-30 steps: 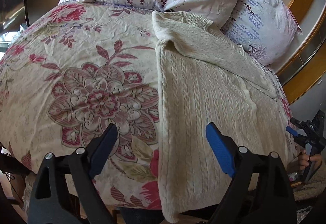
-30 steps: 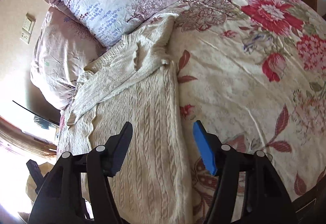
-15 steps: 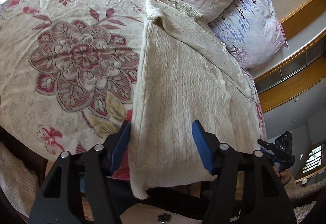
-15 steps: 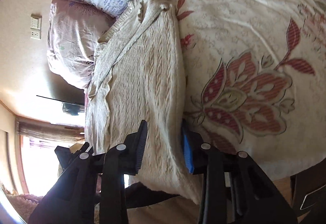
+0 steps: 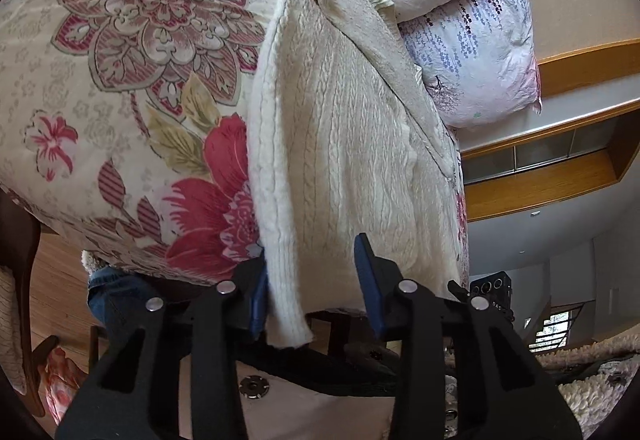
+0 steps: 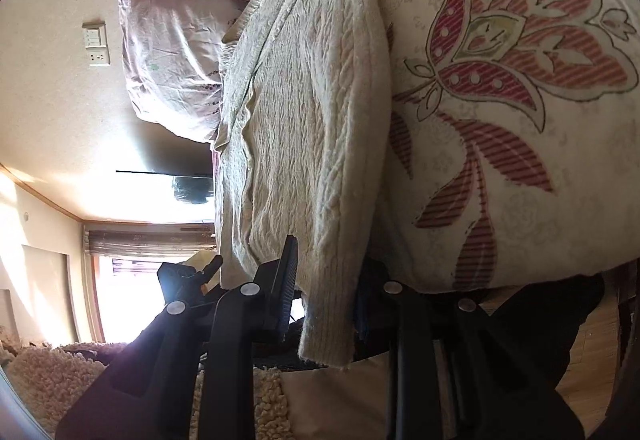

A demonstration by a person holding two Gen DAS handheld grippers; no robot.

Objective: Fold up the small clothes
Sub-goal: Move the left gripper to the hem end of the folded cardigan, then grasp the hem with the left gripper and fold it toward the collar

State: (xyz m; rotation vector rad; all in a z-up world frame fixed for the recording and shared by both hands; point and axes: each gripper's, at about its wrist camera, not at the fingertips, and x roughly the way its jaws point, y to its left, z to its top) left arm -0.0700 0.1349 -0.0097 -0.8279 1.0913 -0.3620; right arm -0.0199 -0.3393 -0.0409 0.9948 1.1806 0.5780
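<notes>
fingers on left gripper [image 5: 316, 280] spread wide, straddling hem corner of cream cable-knit sweater [image 5: 344, 144]; left pad looks touching the knit edge, right pad apart, so no clamp. right gripper [image 6: 326, 280] fingers also apart around the other hem corner, far pad hidden behind fabric, can't tell contact. sweater lies lengthwise ahead of both on floral bed cover [image 5: 132, 52], hem hanging off bed edge by the fingertips, far end up against pillows [image 5: 472, 52].
</notes>
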